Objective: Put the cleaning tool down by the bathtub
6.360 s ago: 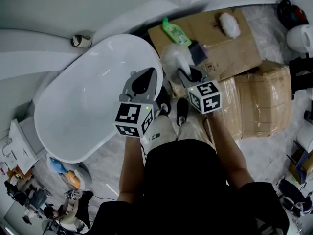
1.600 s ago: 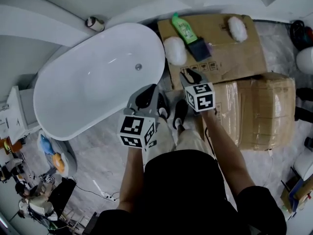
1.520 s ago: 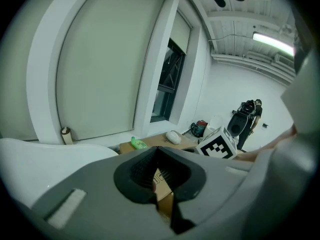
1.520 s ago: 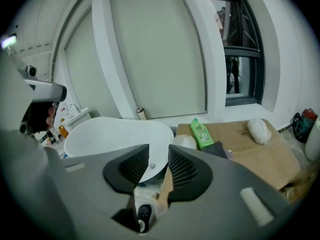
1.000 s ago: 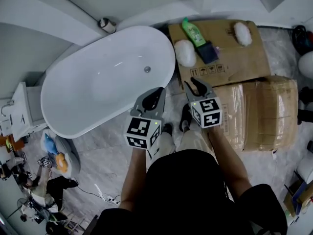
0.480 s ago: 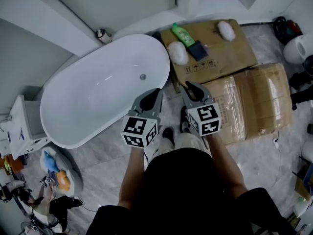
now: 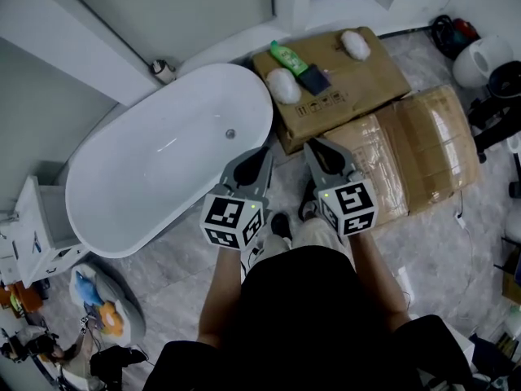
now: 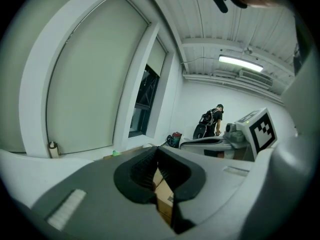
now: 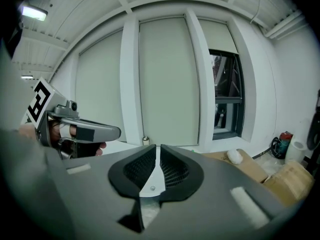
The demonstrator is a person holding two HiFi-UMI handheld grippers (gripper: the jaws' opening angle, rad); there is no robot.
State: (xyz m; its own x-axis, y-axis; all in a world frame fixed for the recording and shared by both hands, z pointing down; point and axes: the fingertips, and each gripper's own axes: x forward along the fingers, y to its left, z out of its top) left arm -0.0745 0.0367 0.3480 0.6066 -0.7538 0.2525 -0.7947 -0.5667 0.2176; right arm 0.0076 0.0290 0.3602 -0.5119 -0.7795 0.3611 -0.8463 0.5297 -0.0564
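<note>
The cleaning tool [image 7: 282, 85], a white fluffy pad, lies on the flat cardboard [image 7: 358, 80] right beside the white bathtub [image 7: 155, 161]. No gripper touches it. My right gripper [image 7: 320, 147] hovers above the floor, a good way short of the pad. Its jaws are closing; only a thin slit remains between the pads [image 9: 165, 171], with nothing in it. My left gripper [image 7: 260, 155] hangs by the tub's near rim. Its fingertips [image 8: 150, 159] meet and hold nothing.
A green bottle [image 7: 286, 56], a dark blue item [image 7: 313, 80] and a second white pad [image 7: 355, 45] share the flat cardboard. A wrapped brown box [image 7: 415, 149] lies to the right. The person's shoes [image 7: 281, 222] stand on grey floor tiles. A small bottle [image 7: 161, 70] stands on the ledge behind the tub.
My right gripper's jaws have gone from wide apart to nearly together. The white pad, held over six seconds ago, now lies on the cardboard, and both grippers have drawn back from it.
</note>
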